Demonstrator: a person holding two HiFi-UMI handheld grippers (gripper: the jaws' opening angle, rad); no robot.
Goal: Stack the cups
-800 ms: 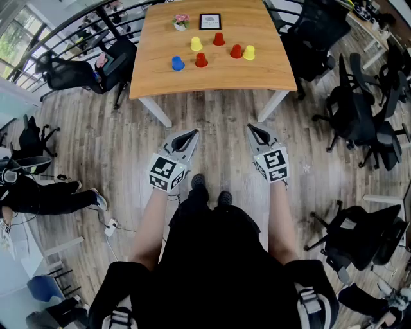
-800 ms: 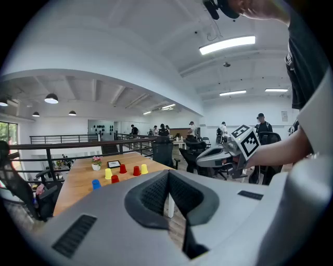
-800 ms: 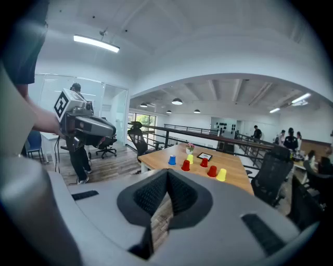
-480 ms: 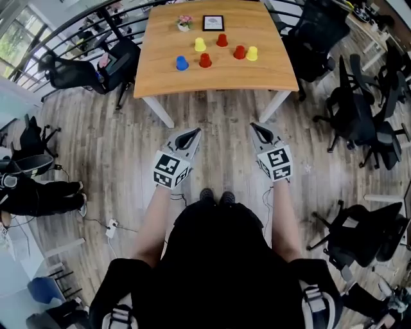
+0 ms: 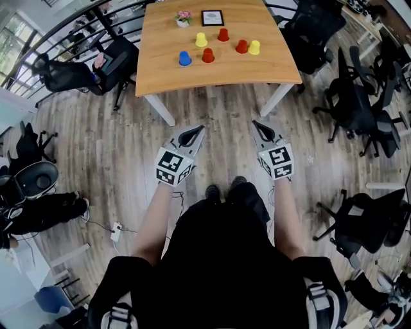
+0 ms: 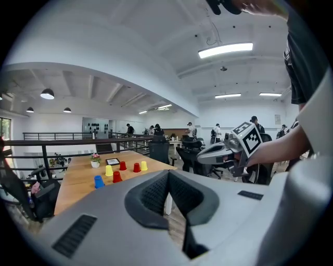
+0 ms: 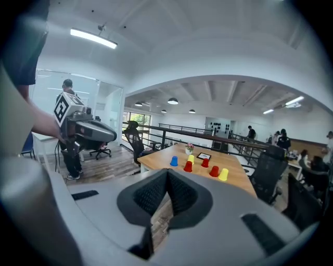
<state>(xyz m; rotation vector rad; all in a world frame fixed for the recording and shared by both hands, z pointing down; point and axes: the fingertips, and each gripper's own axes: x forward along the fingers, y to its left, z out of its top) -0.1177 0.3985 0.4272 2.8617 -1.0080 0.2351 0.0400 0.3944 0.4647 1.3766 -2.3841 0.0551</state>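
At the head view's top edge the table [image 5: 160, 67] runs out of frame, the print on its framed card [image 5: 212, 17] is too small to read, and a person [image 5: 45, 209] at the left edge is cut off.

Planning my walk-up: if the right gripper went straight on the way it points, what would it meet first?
Nothing stands before the right gripper; across the floor it probably meets the table at its near edge, though depth is unclear.
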